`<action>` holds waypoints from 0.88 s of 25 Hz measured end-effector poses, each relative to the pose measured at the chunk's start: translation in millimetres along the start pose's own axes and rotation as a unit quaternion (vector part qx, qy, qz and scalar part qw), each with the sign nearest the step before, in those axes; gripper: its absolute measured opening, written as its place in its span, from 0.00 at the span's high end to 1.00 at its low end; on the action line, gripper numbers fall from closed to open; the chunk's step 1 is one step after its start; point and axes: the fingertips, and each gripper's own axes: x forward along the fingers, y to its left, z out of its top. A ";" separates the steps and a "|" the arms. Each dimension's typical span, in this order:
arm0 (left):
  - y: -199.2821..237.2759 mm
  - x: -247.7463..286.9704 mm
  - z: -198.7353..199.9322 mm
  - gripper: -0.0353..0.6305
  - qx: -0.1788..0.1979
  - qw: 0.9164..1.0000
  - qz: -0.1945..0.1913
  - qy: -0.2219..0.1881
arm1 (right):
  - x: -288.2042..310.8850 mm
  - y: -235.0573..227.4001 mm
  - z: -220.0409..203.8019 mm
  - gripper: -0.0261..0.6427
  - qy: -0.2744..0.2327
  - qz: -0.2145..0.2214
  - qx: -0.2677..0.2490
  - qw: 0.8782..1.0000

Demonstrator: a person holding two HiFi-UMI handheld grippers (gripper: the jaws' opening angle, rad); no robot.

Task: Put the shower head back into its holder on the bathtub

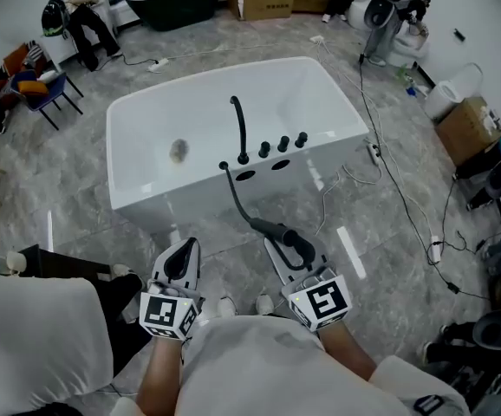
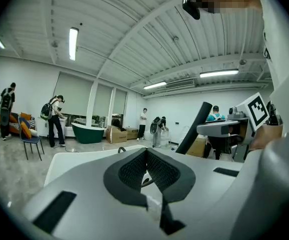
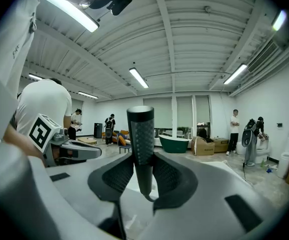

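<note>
**Item:** shower head (image 1: 276,230), black and stick-shaped with a textured grip.

**Location:** over the floor (image 1: 380,258) on the near side of the bathtub (image 1: 146,102), well apart from its rim. It is clamped in the right gripper (image 1: 292,248). In the right gripper view it stands upright with the fingers closed on its narrower lower part.

**Attached:** a black hose (image 1: 236,198) curves from the head back to a small black fitting on the near ledge. This is probably the holder (image 1: 224,165).

**Adjacent on the ledge:** an arched spout (image 1: 237,128) just right of the fitting, then three knobs (image 1: 283,144) in a row.

**Left gripper (image 1: 181,250):** fingers shut together with nothing between them, carried beside the right one.

**Hazards, as judged:**
- The grip is on a smooth, tapering section, so the head may twist or slide out when tilted downward. It could then drop to the floor or strike the tub.
- Slack hose may loop or kink instead of feeding back, which would stop the head from seating.
- The fitting is small and close to the spout, so a skewed approach may knock the spout or leave the head leaning and unseated.
</note>
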 end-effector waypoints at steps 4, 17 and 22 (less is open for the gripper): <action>4.0 -1.8 1.1 0.93 0.003 1.000 -0.001 -0.002 | 2.3 2.5 -0.6 0.77 -0.001 -0.003 0.000 1.000; 19.0 2.4 11.4 0.93 0.004 1.000 -0.013 -0.015 | 7.4 -6.9 3.4 0.76 -0.011 -0.029 0.033 0.999; 26.5 5.5 12.8 0.93 0.014 1.000 -0.019 -0.016 | 14.8 -11.4 7.1 0.77 -0.019 -0.035 0.053 0.998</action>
